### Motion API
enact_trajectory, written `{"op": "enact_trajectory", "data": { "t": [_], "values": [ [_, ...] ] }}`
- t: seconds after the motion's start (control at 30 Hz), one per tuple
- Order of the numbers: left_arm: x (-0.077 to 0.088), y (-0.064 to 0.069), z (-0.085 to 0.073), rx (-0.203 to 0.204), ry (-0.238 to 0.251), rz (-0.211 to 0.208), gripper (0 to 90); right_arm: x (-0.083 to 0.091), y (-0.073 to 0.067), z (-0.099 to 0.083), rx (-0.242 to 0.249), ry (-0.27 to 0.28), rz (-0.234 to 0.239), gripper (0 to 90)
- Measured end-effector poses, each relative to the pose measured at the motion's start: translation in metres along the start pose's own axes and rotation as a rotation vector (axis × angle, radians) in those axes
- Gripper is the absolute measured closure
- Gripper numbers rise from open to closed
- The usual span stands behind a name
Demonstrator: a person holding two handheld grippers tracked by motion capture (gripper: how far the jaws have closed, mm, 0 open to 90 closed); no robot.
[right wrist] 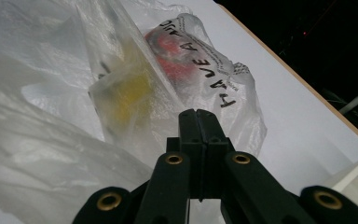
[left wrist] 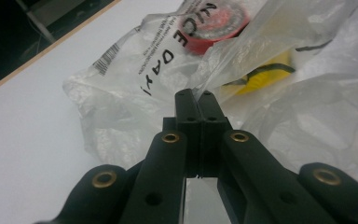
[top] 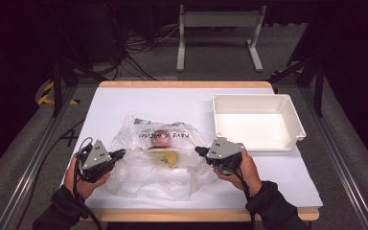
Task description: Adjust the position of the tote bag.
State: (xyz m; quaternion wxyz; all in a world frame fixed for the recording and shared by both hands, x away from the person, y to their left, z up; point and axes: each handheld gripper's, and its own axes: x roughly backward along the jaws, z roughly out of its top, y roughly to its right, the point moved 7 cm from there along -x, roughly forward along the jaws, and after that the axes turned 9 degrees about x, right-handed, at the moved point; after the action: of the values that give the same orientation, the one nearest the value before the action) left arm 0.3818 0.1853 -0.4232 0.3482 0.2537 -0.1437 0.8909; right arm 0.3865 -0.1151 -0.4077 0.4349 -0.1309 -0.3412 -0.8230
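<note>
Both tongs are pressed together, each pinching film of the plastic bag (top: 158,158). The left gripper (top: 119,154) has the bag's left edge, the right gripper (top: 199,151) its right edge, so the bag lies between them, stretched across the near half of the table (top: 124,100).

Key relation: the bag's long axis runs left-right along the line between the two tips. The contents sit just beyond that line, about midway; neither hand is clearly nearer. My read: pulling apart or lifting opens the mouth evenly, provided both pinches hold.

Yellow item (top: 166,158) sits nearest, the red round item (top: 160,138) behind it, both inside the bag. White bin (top: 256,122) is farther back right, empty, apart from the bag.

View differences:
- left gripper view: taut film rising from the tip, barcode and lettering on the bag (left wrist: 135,70), red item (left wrist: 214,25) beyond the yellow one (left wrist: 265,72).
- right gripper view: a fold of film at the tip, yellow (right wrist: 130,91) and red (right wrist: 172,58) blurred through the plastic.
- high view: the bin and both hands' spacing.
</note>
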Motion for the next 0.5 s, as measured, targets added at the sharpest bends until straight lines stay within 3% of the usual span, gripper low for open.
{"op": "enact_trajectory", "data": {
  "t": [0.17,0.37,0.5],
  "values": [
    [-0.002,-0.011,0.013,0.006,0.025,0.006,89.9,-0.004,0.011,0.004,-0.003,0.004,-0.022,90.0],
    [-0.003,-0.027,0.034,0.013,0.054,0.003,89.8,-0.007,0.038,0.02,-0.016,0.018,-0.063,90.0],
    [-0.003,-0.035,0.046,-0.003,0.047,0.033,89.8,-0.006,0.054,0.033,-0.002,0.023,-0.089,90.0]
  ]
}}
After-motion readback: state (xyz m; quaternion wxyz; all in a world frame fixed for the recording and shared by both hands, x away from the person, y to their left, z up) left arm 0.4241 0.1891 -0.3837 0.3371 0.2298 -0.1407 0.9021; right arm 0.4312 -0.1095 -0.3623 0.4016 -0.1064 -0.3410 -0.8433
